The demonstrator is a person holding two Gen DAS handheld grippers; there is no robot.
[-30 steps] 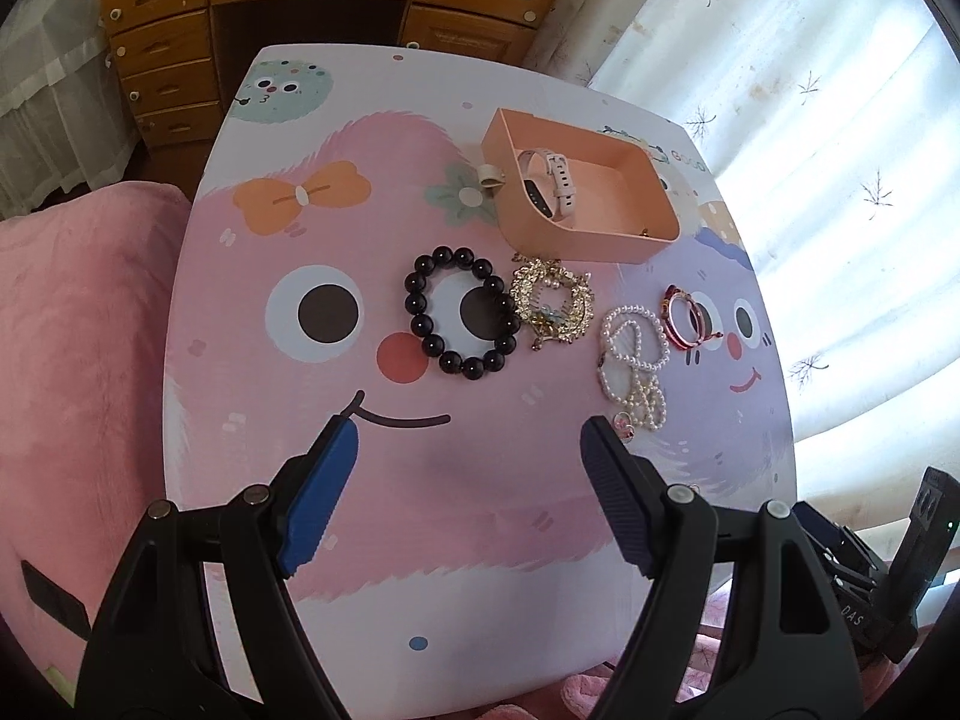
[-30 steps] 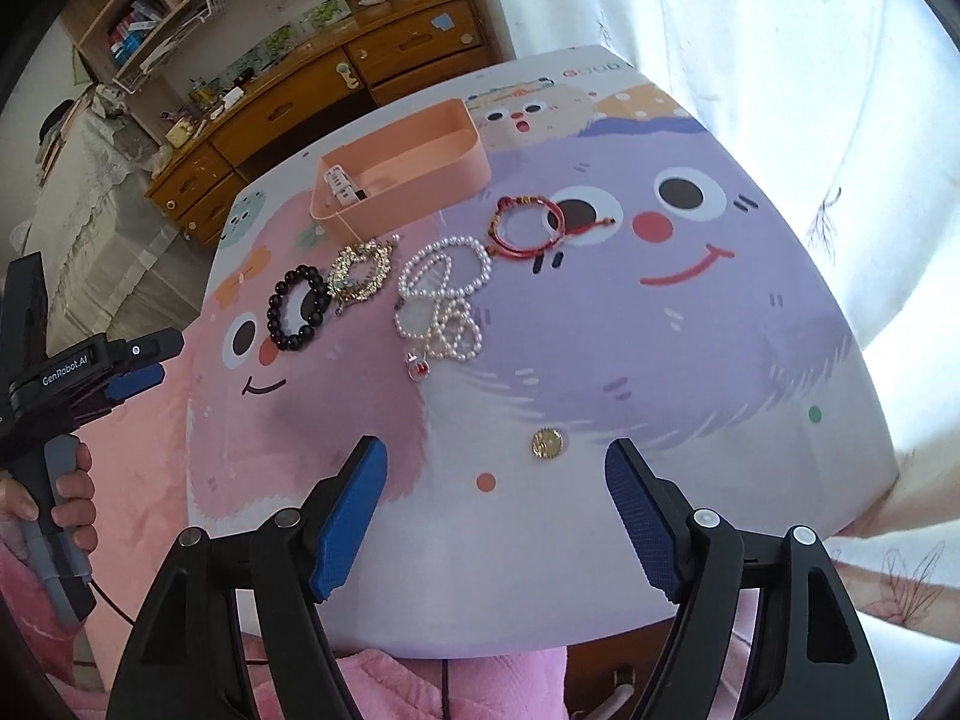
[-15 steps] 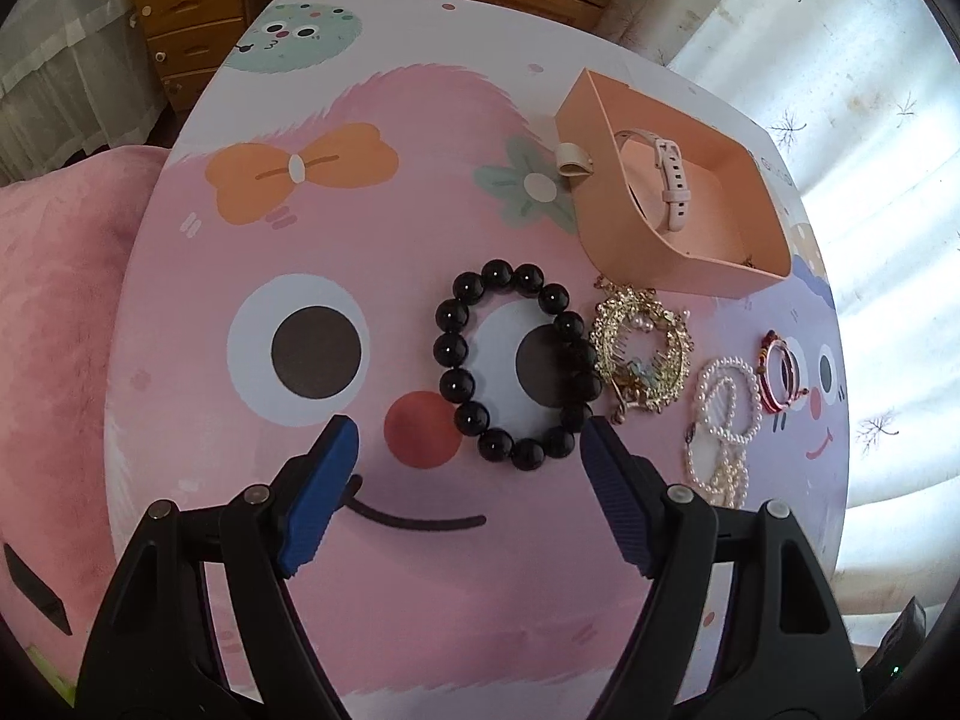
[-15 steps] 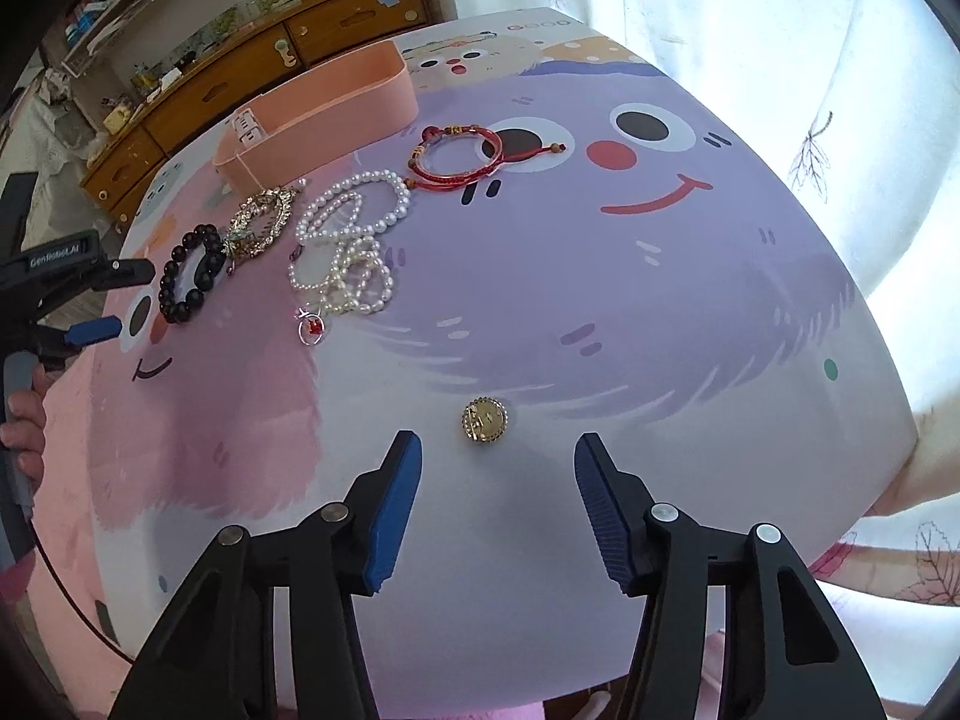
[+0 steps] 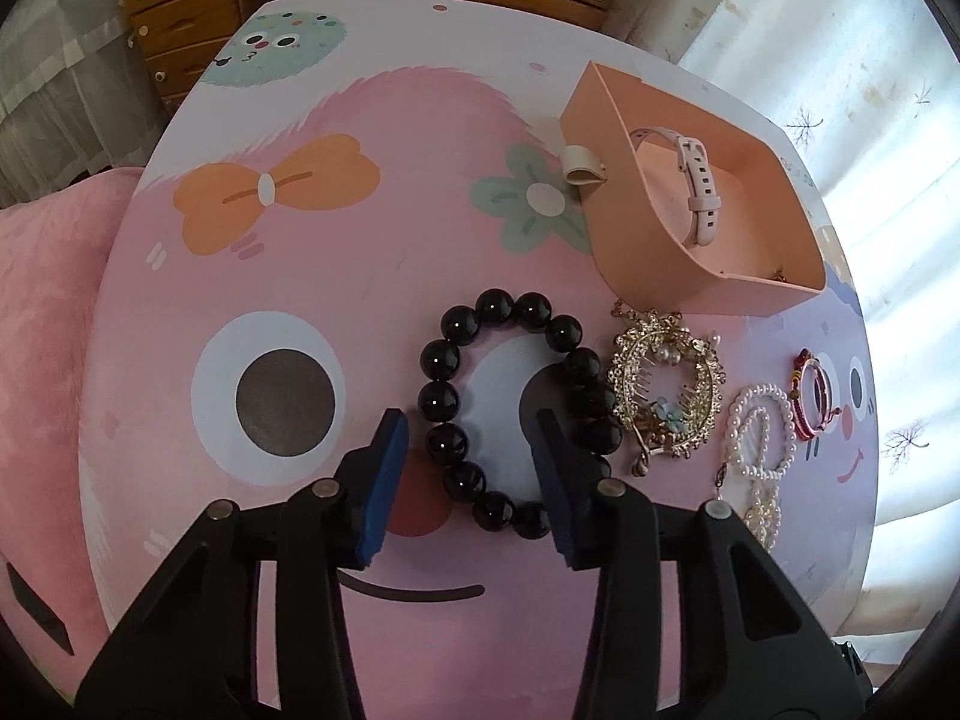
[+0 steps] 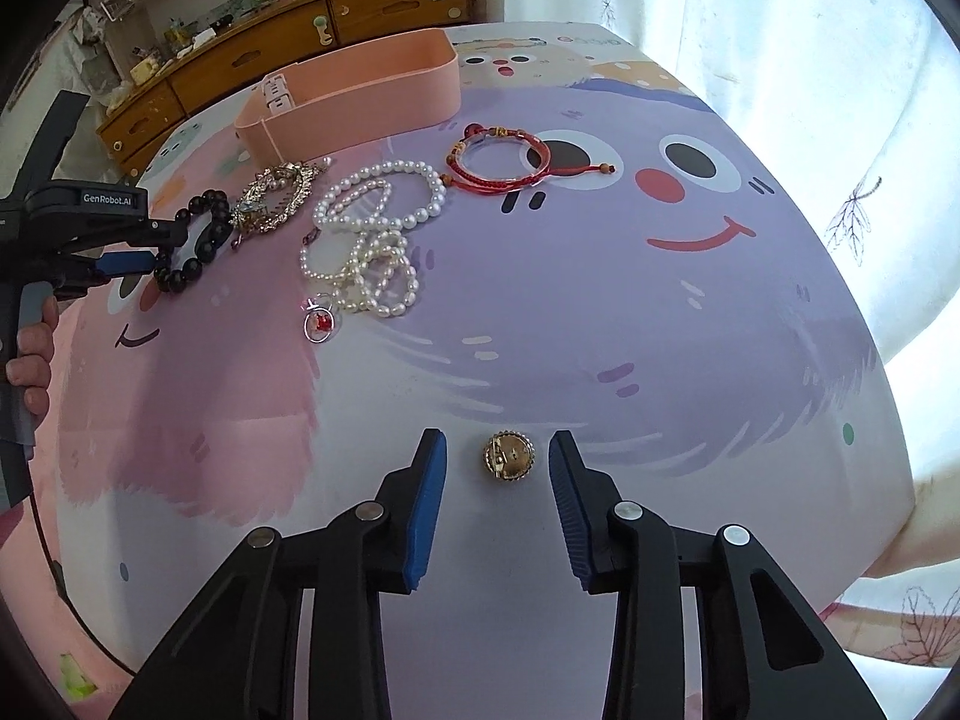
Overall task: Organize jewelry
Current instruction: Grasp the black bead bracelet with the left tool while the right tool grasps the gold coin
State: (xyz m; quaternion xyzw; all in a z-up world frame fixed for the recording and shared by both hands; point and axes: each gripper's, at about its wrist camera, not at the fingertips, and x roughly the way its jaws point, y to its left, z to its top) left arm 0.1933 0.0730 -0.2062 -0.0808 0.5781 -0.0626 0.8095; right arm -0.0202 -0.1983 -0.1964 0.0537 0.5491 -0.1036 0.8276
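Note:
A black bead bracelet [image 5: 510, 414] lies on the cartoon-print table [image 5: 360, 252]. My left gripper [image 5: 471, 423] points down over it, jaws closing. One finger is outside the ring and one inside, so the left arc of beads is between the pads without being pressed. In the right wrist view a small gold round brooch [image 6: 509, 457] lies between the closing jaws of my right gripper [image 6: 497, 443], also untouched. The left gripper [image 6: 153, 249] shows there too, at the black bracelet [image 6: 192, 240]. A peach tray [image 5: 636, 240] holds a pale pink watch [image 5: 699, 180].
A gold hair comb [image 5: 666, 390], pearl strands [image 5: 759, 438] and a red cord bracelet [image 5: 813, 396] lie in a row in front of the tray. Wooden drawers [image 5: 180, 18] stand behind, a pink cushion [image 5: 42, 330] to the left and curtains [image 5: 870, 90] to the right. A hand [image 6: 30, 348] holds the left gripper's handle.
Both grippers have come down close to the table and their jaws have narrowed. The left now straddles the bracelet's left arc and the right straddles the brooch.

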